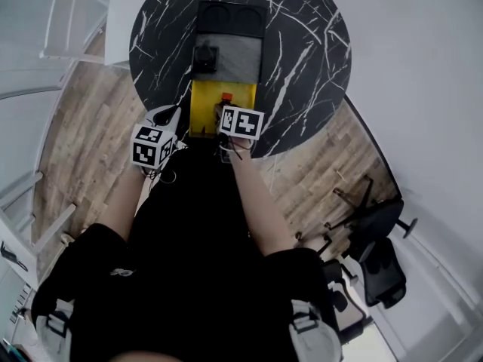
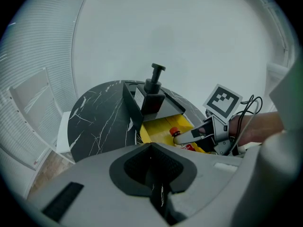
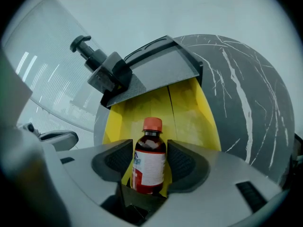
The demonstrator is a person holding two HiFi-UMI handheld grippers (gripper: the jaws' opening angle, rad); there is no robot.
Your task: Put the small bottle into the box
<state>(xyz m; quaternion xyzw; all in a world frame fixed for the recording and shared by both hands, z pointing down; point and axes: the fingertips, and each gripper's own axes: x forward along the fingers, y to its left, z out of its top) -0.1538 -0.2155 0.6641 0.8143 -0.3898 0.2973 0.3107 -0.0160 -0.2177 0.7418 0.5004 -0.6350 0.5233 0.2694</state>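
A small brown bottle (image 3: pixel 149 157) with an orange cap and a white-and-red label stands upright between the jaws of my right gripper (image 3: pixel 150 161), which is shut on it. It hangs over the near end of the yellow box (image 3: pixel 189 112), whose grey lid (image 3: pixel 156 72) is tilted open at the far side. In the head view the box (image 1: pixel 202 105) sits at the near edge of the round black marble table (image 1: pixel 302 59), with the right gripper (image 1: pixel 226 111) and the bottle's cap (image 1: pixel 225 97) over it. My left gripper (image 2: pixel 151 169) is shut and empty, left of the box (image 2: pixel 158 126).
A black block with a pump-like knob (image 3: pixel 102 65) rests on the lid. A black tray with two round recesses (image 1: pixel 230 17) lies beyond the box. A white rack (image 1: pixel 75 21) stands at the table's far left, and a black office chair (image 1: pixel 377 240) at the right on the wooden floor.
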